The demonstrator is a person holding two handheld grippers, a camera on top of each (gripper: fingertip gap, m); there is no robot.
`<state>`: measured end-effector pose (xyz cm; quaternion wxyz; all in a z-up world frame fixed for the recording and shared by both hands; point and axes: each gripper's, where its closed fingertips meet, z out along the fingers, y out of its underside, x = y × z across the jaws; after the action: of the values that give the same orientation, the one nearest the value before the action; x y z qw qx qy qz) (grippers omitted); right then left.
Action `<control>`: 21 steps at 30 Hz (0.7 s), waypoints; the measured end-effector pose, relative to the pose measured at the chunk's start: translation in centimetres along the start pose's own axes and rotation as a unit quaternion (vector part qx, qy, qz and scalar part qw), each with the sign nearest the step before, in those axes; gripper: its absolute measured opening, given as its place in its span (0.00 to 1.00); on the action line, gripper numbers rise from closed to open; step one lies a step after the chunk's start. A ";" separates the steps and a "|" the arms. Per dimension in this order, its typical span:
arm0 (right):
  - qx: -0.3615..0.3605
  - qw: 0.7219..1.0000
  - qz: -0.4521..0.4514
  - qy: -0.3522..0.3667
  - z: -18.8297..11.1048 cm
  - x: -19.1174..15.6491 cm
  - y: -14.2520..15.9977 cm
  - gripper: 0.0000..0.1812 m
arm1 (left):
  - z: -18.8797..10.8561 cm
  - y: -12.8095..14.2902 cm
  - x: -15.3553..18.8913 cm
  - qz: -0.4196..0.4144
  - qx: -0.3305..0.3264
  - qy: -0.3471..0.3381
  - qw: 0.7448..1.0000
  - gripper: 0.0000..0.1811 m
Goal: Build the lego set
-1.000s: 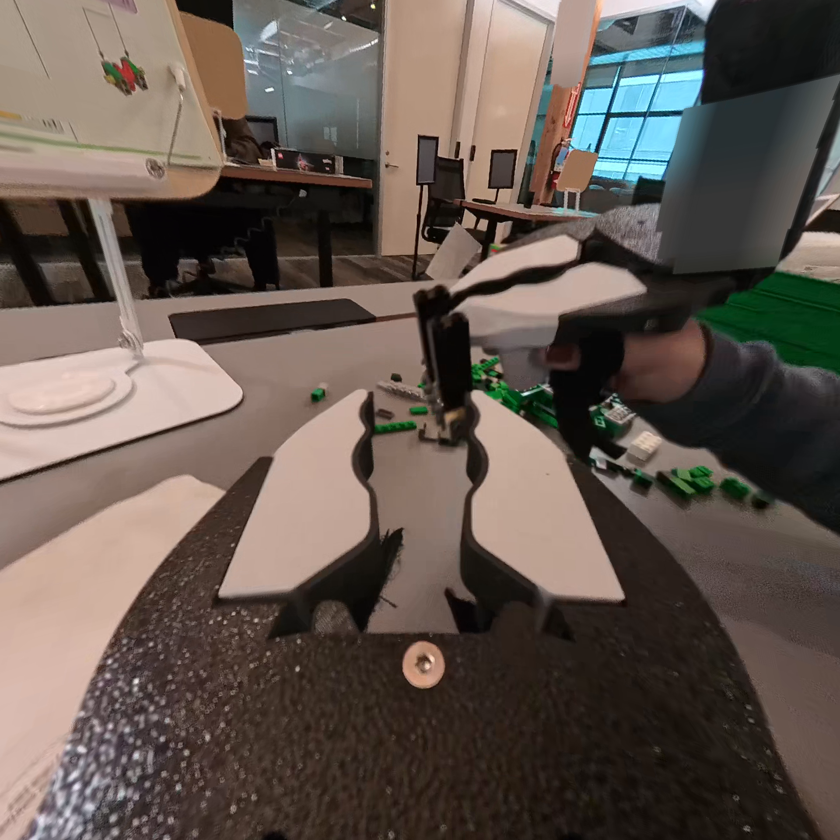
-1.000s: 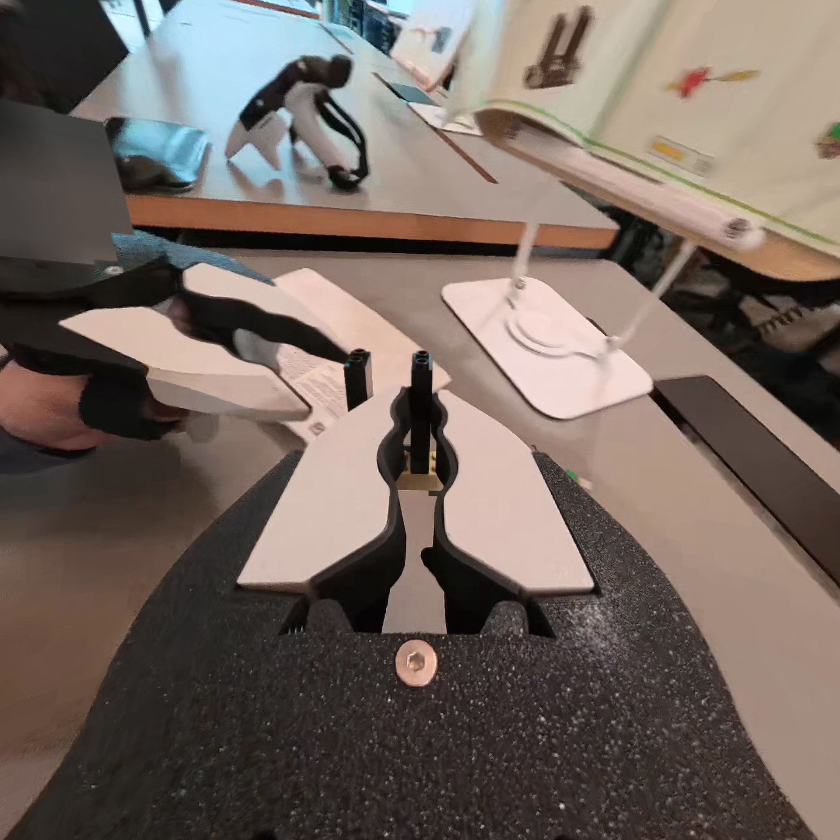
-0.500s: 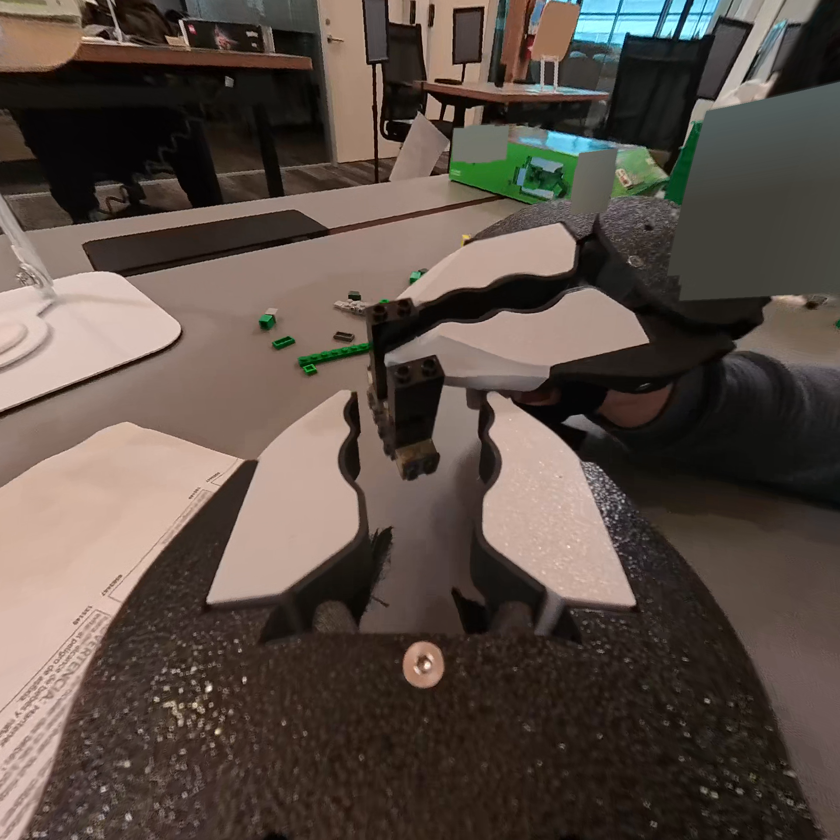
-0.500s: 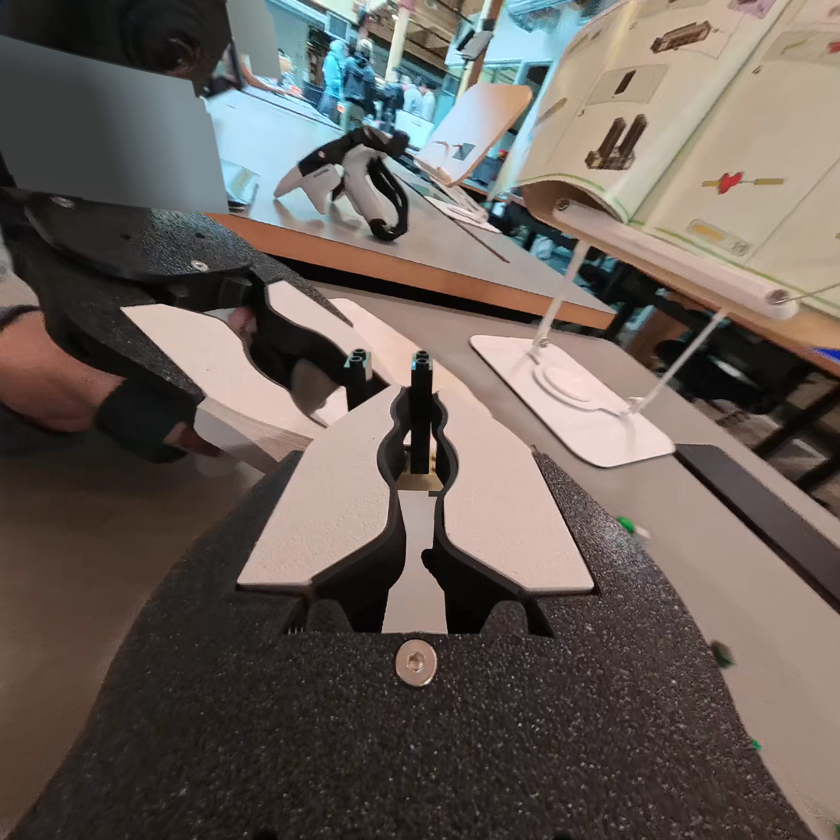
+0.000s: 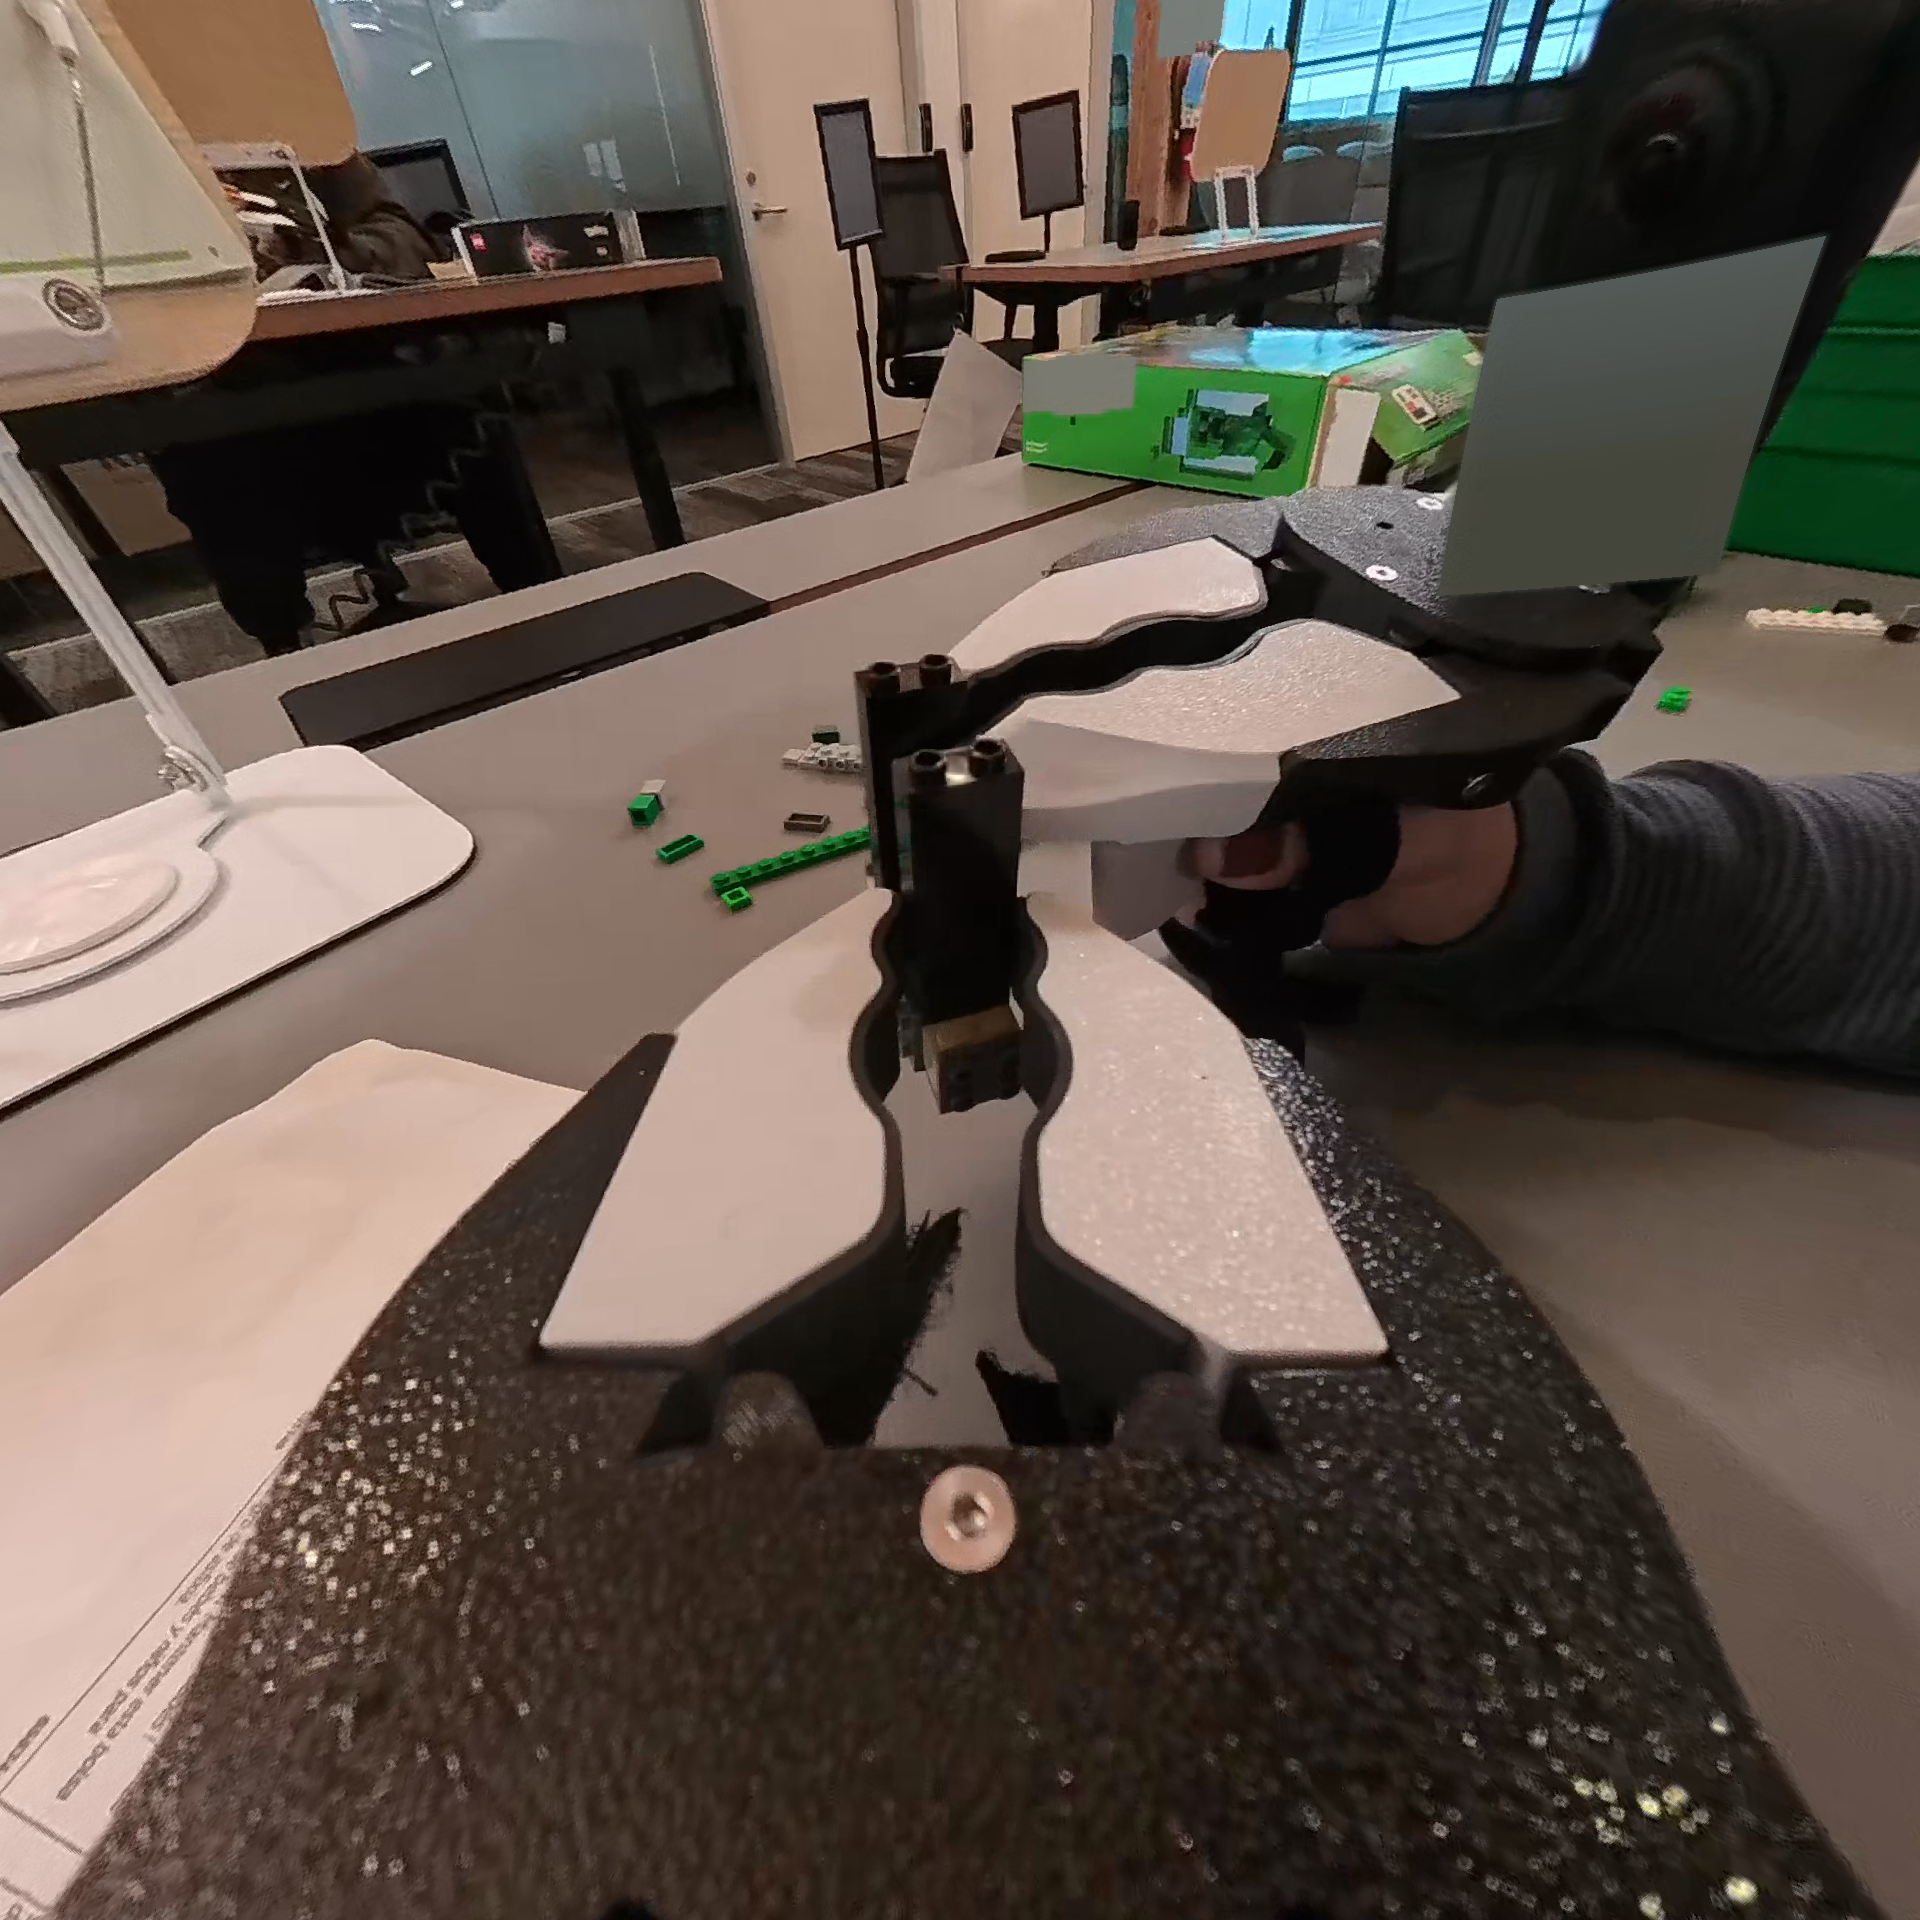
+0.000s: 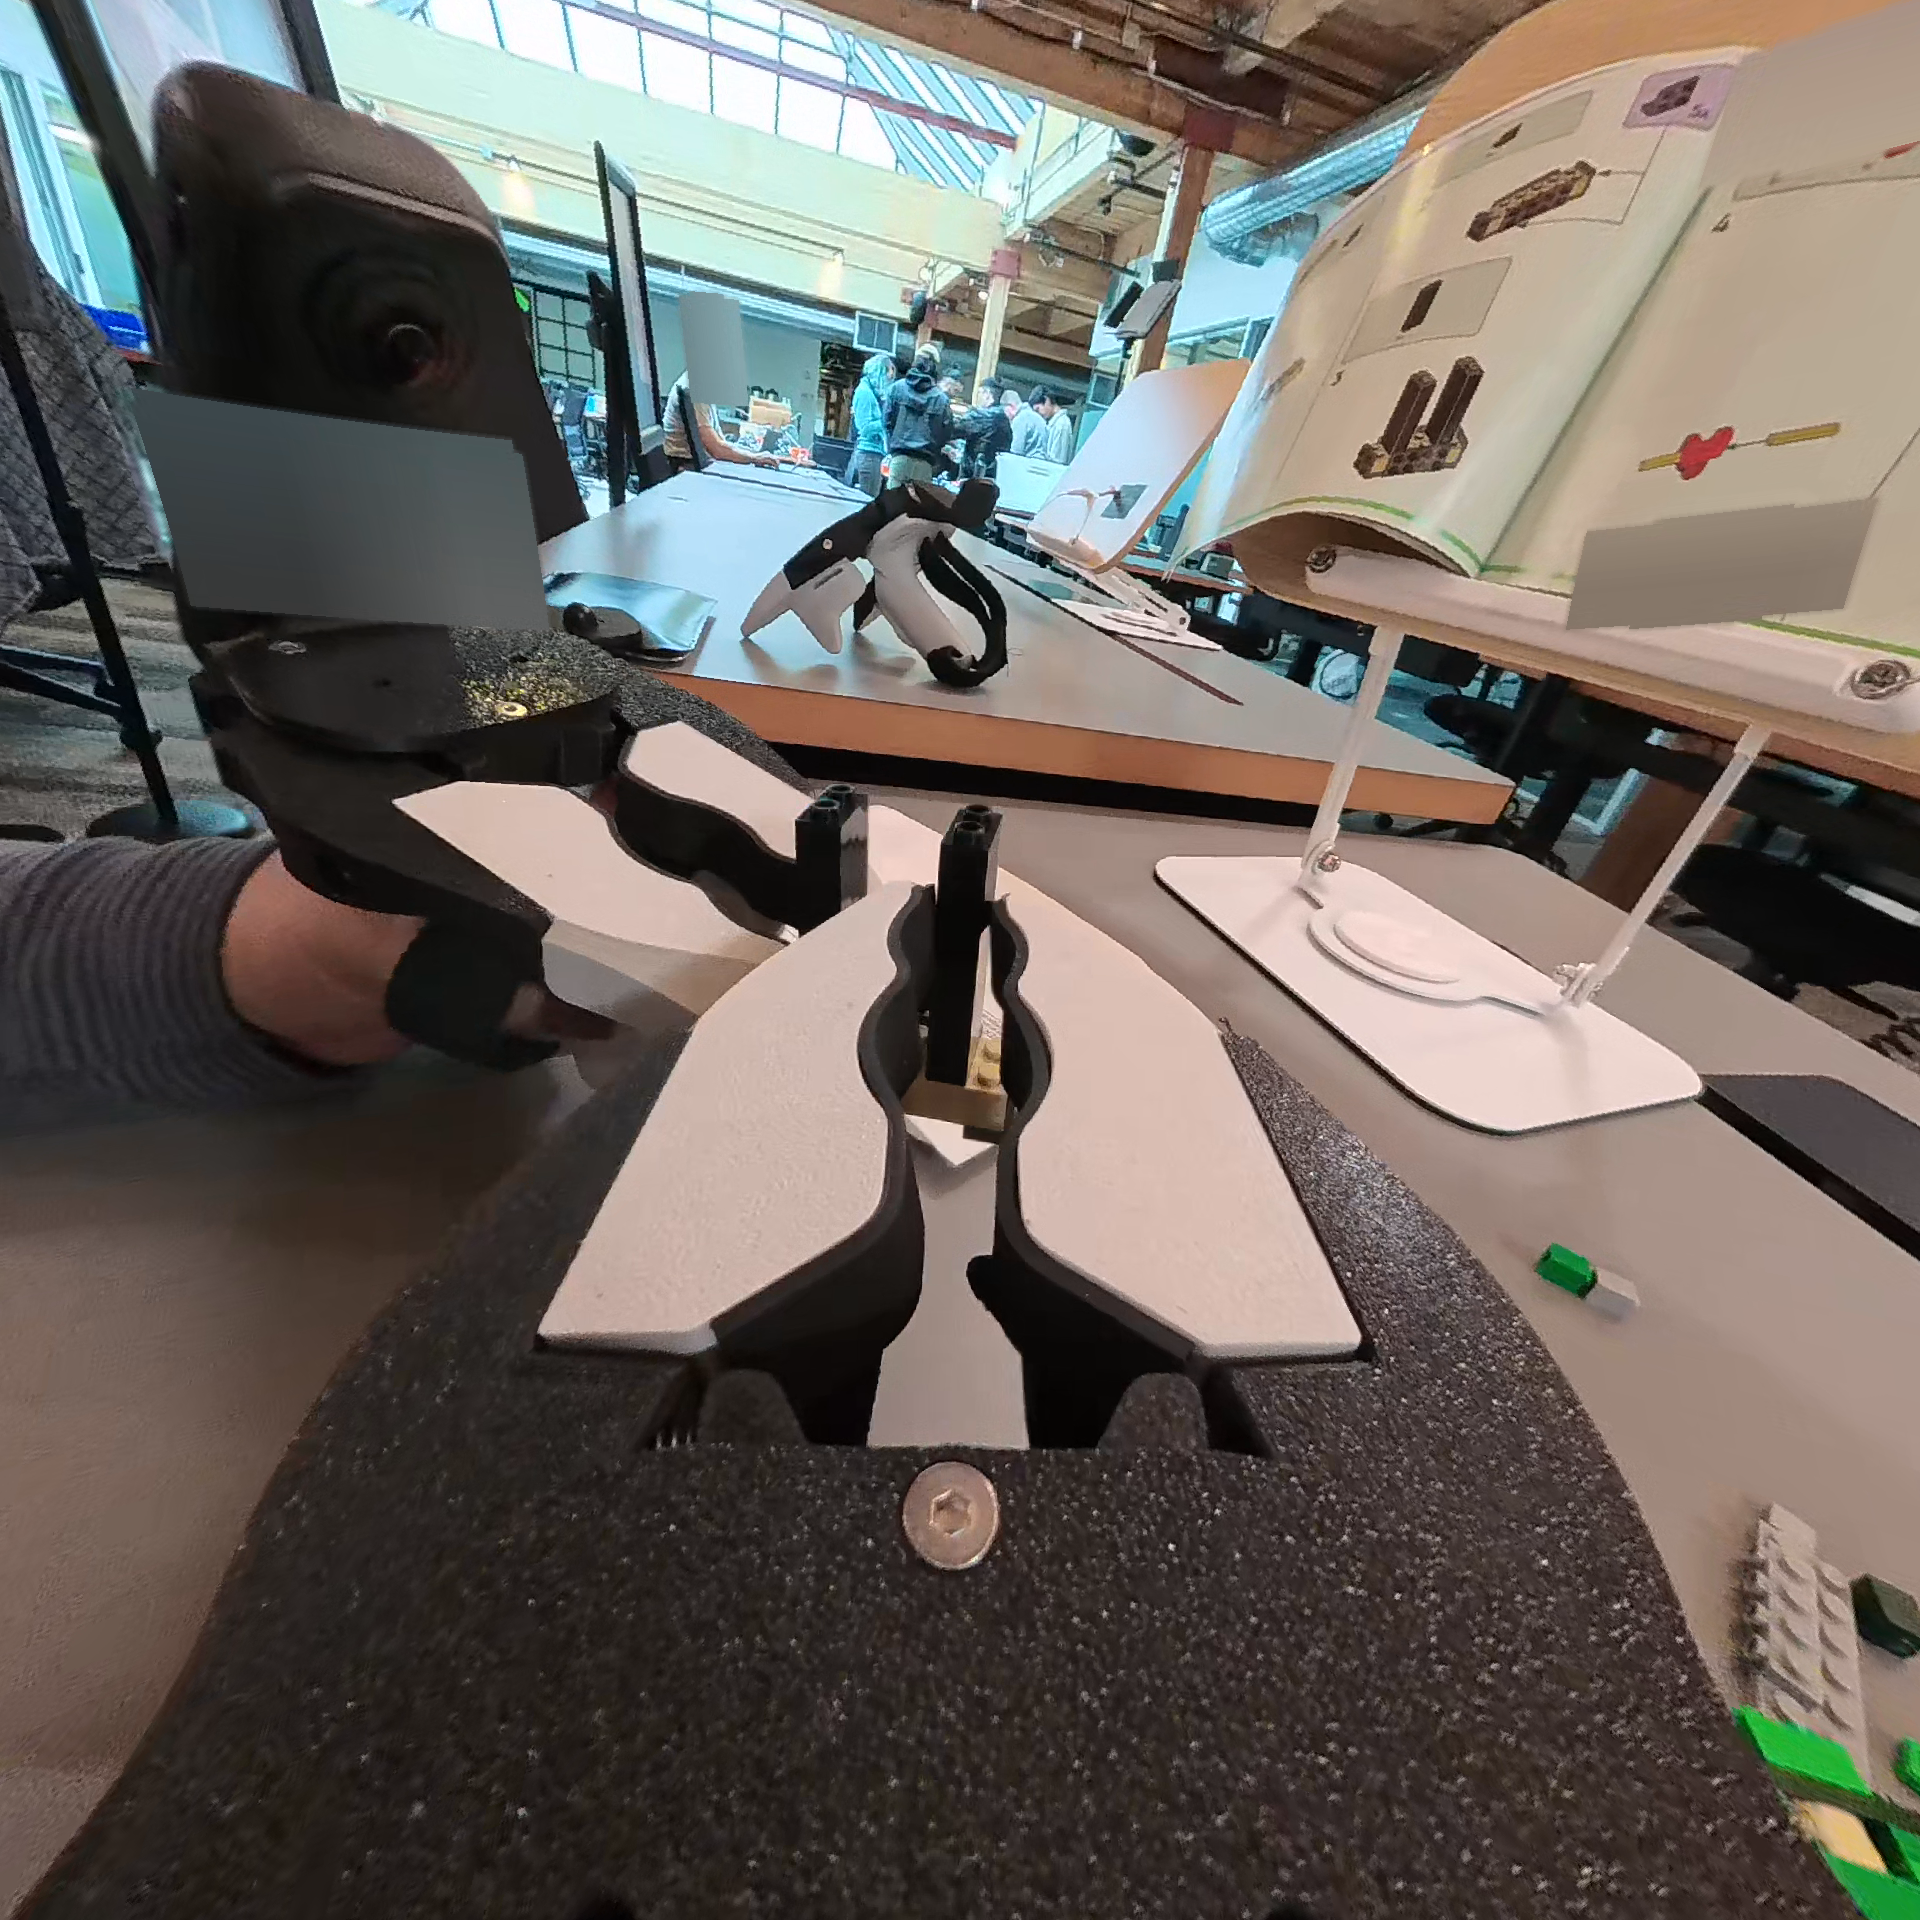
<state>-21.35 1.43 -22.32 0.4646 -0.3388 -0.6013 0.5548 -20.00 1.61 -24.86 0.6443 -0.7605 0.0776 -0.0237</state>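
Both views show one small lego assembly (image 5: 951, 935): two tall black columns standing on a tan base brick.

Right gripper (image 6: 956, 935): jaws nearly closed, pinching the far column (image 6: 961, 935) near its lower part, with the tan base brick (image 6: 961, 1091) sitting in the hollow between the fingers. In the left wrist view this gripper enters from 3 o'clock, its fingers stacked one over the other at the back column (image 5: 894, 769).

Left gripper (image 5: 951, 977): jaws partly open, flanking the near column (image 5: 961, 873). The inner edges look touching or just beside its sides; I cannot tell if there is real clamping force.

The assembly is held off the grey table (image 5: 582, 935), between the two grippers. Loose green pieces (image 5: 790, 862) lie at 11 o'clock beyond it. The instruction booklet (image 6: 1558, 312) stands on its white stand at 1 o'clock in the right wrist view, open at a drawing of a similar twin-column piece.

Step in hand, my reading: seating or squaring the second black column on the tan base, or passing the assembly between grippers.

Next move calls for: the left jaws closing squarely on the column while the right keeps the base from twisting, then a straight push along the studs.
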 end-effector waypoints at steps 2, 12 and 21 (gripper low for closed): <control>0.002 1.000 -0.022 0.015 -0.2 0.0 -0.2 0.05 | 0.0 0.0 0.0 0.000 0.000 0.001 1.000 0.10; 0.046 0.997 -0.003 0.055 -1.7 1.6 -1.6 0.12 | -2.0 -1.9 -1.4 -0.114 0.091 0.046 0.988 0.10; -0.029 0.983 0.129 -0.127 -1.5 -1.4 -0.6 0.14 | -3.4 -0.7 0.6 -0.200 0.023 0.216 0.955 0.10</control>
<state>-19.45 0.58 -22.10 0.2989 -0.3538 -0.6227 0.6307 -19.78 -1.69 -23.68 0.6117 -0.7221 0.0604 -0.3175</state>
